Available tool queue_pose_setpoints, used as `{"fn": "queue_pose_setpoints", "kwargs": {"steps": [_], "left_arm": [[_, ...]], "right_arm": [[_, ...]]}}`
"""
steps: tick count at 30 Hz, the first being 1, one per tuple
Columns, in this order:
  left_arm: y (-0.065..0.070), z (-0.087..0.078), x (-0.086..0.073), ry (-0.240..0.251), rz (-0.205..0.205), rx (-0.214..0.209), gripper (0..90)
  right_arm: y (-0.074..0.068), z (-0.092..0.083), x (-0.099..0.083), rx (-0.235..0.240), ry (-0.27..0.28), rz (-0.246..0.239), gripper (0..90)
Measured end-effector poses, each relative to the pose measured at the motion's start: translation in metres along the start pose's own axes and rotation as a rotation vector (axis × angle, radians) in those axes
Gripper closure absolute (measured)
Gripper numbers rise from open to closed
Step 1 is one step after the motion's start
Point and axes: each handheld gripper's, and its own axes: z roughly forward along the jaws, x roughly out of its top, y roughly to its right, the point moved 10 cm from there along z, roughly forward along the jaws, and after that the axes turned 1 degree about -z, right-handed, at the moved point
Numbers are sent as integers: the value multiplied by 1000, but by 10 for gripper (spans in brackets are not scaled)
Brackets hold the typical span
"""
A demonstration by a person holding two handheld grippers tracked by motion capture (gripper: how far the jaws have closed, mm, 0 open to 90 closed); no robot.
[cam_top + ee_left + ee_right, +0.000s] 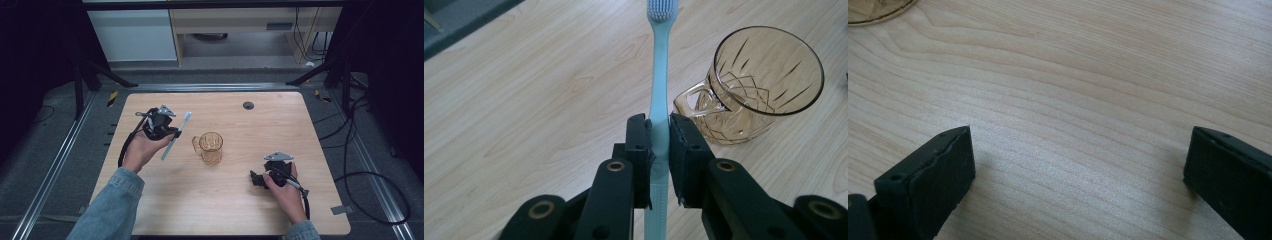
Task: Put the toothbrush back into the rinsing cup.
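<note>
On the table (235, 200), the mug (211, 148) stands just right of the toothbrush (176, 135).

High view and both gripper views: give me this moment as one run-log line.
left claw: shut on light blue plastic toothbrush | right claw: open, empty, over wooden table | amber cut-glass mug: upright, empty
</note>
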Motion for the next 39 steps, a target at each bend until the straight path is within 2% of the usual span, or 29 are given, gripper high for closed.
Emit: {"fn": "queue_pose_setpoints", "kwargs": {"steps": [6, 12, 18, 20, 21, 22, 25, 27, 30, 33, 39], "left_arm": [[3, -2, 3, 47, 0, 4, 789], [4, -6, 6, 134, -22, 13, 789], [5, -10, 9, 192, -5, 34, 789], [5, -10, 10, 207, -10, 33, 789], [5, -11, 11, 234, -18, 38, 789], [5, -11, 11, 234, -18, 38, 789], [5, -11, 14, 271, -48, 40, 789], [2, -13, 16, 308, -75, 57, 789], [-1, -17, 18, 375, -143, 54, 790], [-3, -17, 18, 411, -181, 58, 789], [-4, -19, 19, 464, -222, 68, 789]], "right_arm": [[0, 0, 0, 0, 0, 0, 4], [0, 0, 0, -1, 0, -1, 4], [0, 0, 0, -1, 0, -1, 4], [0, 0, 0, -1, 0, -1, 4], [0, 0, 0, -1, 0, -1, 4], [0, 0, 0, 0, 0, 1, 4], [0, 0, 0, -1, 0, 2, 4], [0, 0, 0, 0, 0, 0, 4], [0, 0, 0, -1, 0, 0, 4], [0, 0, 0, 1, 0, 0, 4], [0, 0, 0, 1, 0, 0, 4]]}}
